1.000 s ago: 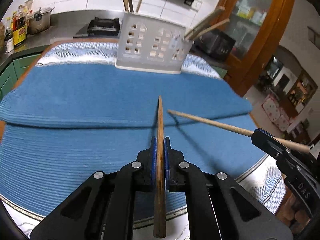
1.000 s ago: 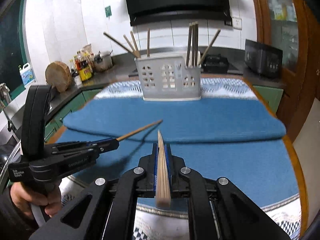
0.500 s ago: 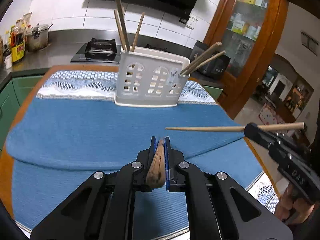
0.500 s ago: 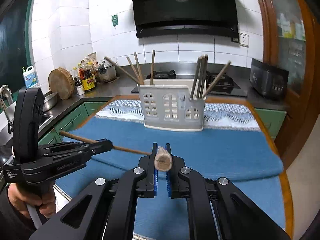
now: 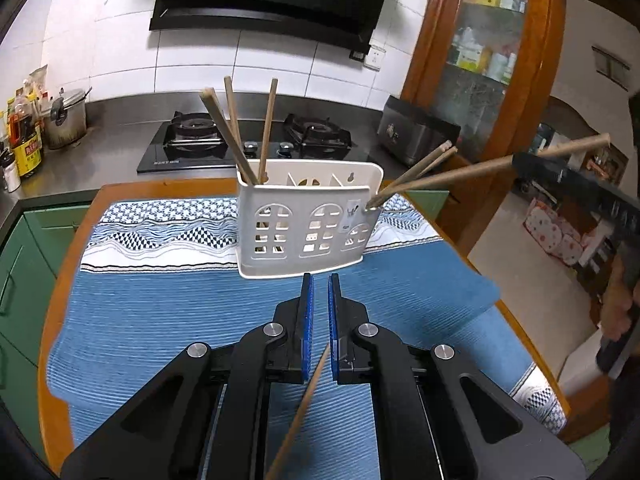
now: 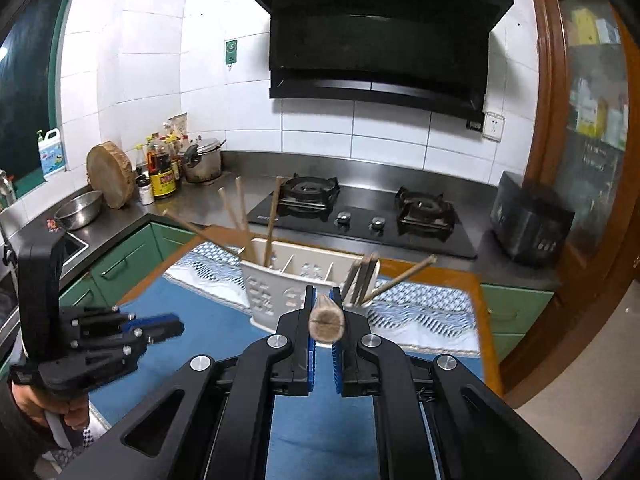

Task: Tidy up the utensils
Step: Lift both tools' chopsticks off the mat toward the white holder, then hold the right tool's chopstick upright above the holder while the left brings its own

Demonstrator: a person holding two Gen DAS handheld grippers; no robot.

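Low in the left wrist view, the left gripper [image 5: 321,300] stays clenched on a dark wooden chopstick [image 5: 298,412], which now slants from between the blue pads down toward the bottom edge; a second ago the same stick ran straight up the frame past the fingertips. Behind it the white plastic utensil holder [image 5: 308,224] stands on the blue ribbed mat [image 5: 160,320] and sits lower and nearer the middle of the frame than before, with more of the stove and range hood showing above it.

At the right of that view, the right gripper [image 5: 528,162] holds a pale chopstick [image 5: 452,178] whose tip now reaches the holder's right end compartment, among the sticks already leaning there; earlier it hovered low over the mat, well apart from the holder.

From the right wrist view, the right gripper [image 6: 323,300] is clamped on that chopstick [image 6: 326,322], seen end-on as a blurred round butt, and the holder [image 6: 280,292] lies just beyond the fingertips. The left gripper [image 6: 170,326] appears at lower left, gripped by a hand [image 6: 48,408].
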